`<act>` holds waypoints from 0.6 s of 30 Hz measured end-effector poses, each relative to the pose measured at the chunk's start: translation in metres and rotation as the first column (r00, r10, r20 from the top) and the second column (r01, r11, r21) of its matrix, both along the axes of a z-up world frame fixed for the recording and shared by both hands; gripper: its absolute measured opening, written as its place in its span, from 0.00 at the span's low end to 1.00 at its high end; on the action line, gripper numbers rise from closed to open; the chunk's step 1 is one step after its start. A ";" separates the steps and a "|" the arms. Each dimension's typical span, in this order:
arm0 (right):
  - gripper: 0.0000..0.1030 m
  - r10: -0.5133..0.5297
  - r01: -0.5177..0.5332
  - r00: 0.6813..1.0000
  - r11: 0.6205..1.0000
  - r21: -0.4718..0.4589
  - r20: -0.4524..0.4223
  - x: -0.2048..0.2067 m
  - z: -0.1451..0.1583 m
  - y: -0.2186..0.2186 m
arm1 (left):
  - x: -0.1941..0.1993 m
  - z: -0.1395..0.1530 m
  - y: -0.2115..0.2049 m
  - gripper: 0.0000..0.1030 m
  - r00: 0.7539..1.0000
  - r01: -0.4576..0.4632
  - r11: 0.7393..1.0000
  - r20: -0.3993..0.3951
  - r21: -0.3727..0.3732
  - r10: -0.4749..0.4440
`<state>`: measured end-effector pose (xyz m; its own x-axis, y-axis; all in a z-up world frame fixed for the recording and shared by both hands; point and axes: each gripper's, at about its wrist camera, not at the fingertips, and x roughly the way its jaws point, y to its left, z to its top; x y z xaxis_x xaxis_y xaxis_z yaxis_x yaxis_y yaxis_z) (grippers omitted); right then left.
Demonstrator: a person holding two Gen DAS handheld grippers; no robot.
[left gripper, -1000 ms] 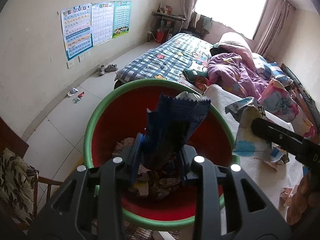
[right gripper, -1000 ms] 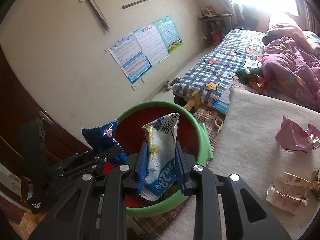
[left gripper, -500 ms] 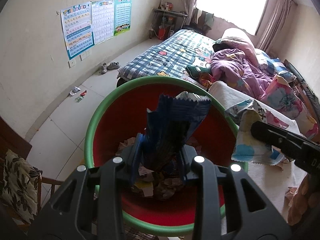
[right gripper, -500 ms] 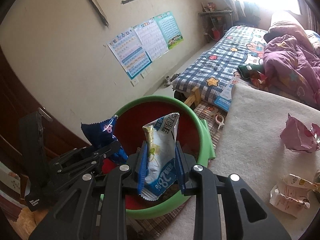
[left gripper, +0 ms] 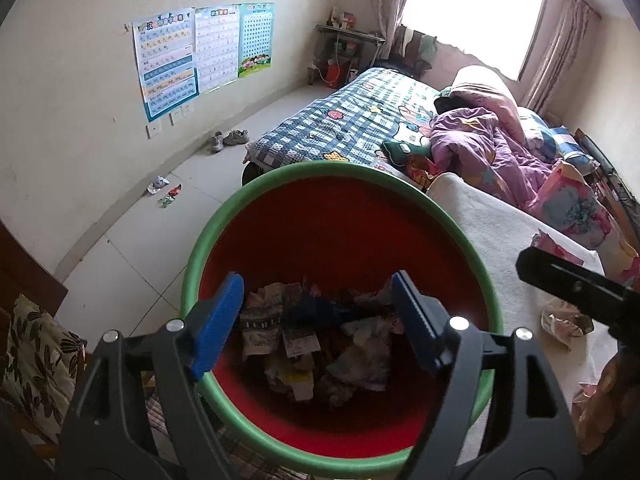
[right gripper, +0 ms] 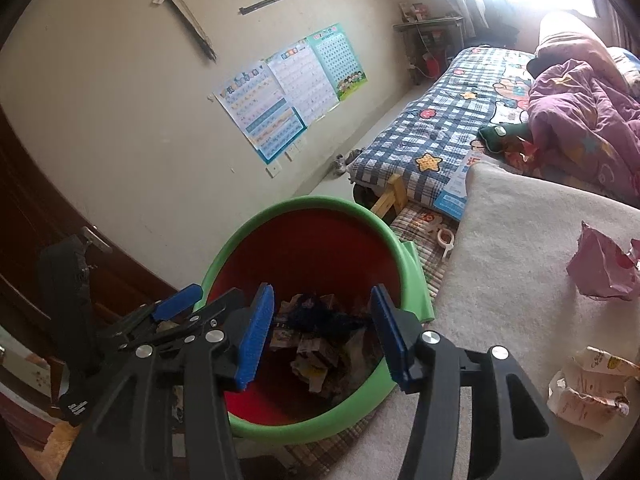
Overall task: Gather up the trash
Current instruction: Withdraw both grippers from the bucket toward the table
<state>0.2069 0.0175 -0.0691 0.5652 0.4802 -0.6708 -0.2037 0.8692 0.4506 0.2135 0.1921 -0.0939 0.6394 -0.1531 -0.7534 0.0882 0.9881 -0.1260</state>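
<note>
Over the bin, both grippers empty: I hold the left gripper (left gripper: 316, 320) above the red bin (left gripper: 280, 184) with its green rim, its blue pads (left gripper: 218, 320) spread wide after just opening, nothing between them. The trash (left gripper: 316, 344) lies as a heap of crumpled wrappers at the bottom of the bin, straight below and between the jaws, a dark blue wrapper (left gripper: 316, 312) on top.

From my right gripper (right gripper: 322, 332) the same bin (right gripper: 304, 204) sits at lower centre of the frame, its jaws likewise parted, just opened and clear of the heap (right gripper: 320, 344) beneath. This view alone shows the left gripper (right gripper: 176, 308) from the side, at lower left, and more litter still out on the pale mat (right gripper: 520, 240): a crumpled pink wrapper (right gripper: 604, 268) at the right edge and a cream packet (right gripper: 588, 388) at lower right.

The left view alone takes in the bright window (left gripper: 476, 12) at upper right, a pair of shoes (left gripper: 228, 140) by the wall and small scraps (left gripper: 164, 192) on the floor tiles at left. It catches the right gripper only as a black bar (left gripper: 572, 284) at the right edge.
</note>
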 end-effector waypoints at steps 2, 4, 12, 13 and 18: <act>0.49 -0.002 0.002 1.000 1.000 0.004 0.004 -0.004 0.003 -0.002 | -0.002 0.001 0.000 0.71 1.000 -0.001 1.000 0.004 -0.003 0.001; 0.50 -0.003 0.003 1.000 1.000 0.004 0.010 -0.009 0.006 -0.004 | -0.004 0.003 0.000 0.71 1.000 0.000 1.000 0.013 -0.009 0.000; 0.56 -0.025 0.026 0.999 0.999 -0.037 0.043 -0.041 0.013 -0.016 | -0.018 0.018 -0.012 0.71 0.997 0.033 0.999 0.071 -0.024 -0.032; 0.57 -0.031 0.033 0.998 0.998 -0.046 0.046 -0.046 0.012 -0.019 | -0.018 0.019 -0.014 0.71 0.996 0.039 0.999 0.076 -0.025 -0.037; 0.59 -0.070 0.072 0.997 0.996 -0.061 0.037 -0.061 0.007 -0.037 | -0.025 0.024 -0.031 0.71 0.991 0.084 0.996 0.101 -0.011 -0.082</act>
